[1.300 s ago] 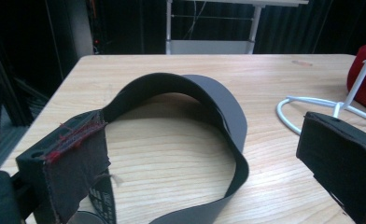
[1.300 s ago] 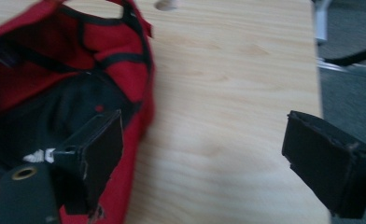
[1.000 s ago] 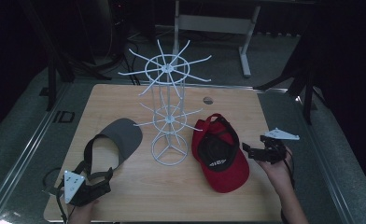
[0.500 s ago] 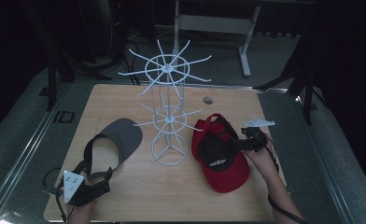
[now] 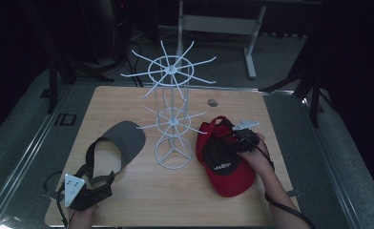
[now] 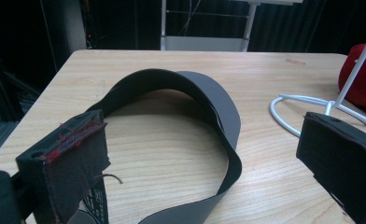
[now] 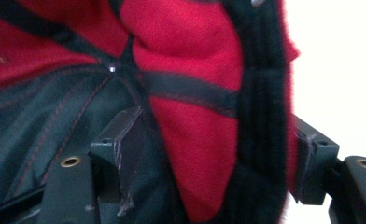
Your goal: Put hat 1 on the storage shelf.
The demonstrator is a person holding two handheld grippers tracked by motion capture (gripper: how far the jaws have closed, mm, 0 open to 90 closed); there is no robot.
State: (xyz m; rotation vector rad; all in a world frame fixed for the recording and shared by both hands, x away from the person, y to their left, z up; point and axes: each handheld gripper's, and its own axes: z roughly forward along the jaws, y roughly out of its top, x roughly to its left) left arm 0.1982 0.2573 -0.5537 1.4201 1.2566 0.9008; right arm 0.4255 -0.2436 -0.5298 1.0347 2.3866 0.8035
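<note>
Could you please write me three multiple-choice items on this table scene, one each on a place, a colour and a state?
1. Where does the white wire rack stand?
A. between the grey visor and the red cap
B. left of both
C. right of both

2. What colour is the cap at the right gripper?
A. blue
B. red
C. yellow

3. How do the left gripper's jaws stand?
A. clamped on the rack
B. shut on nothing
C. open, astride the visor's strap

Answers: 1 A, the high view shows visor left, cap right. 2 B, red fabric in both the high and right gripper views. 3 C, its pads stand wide apart.
</note>
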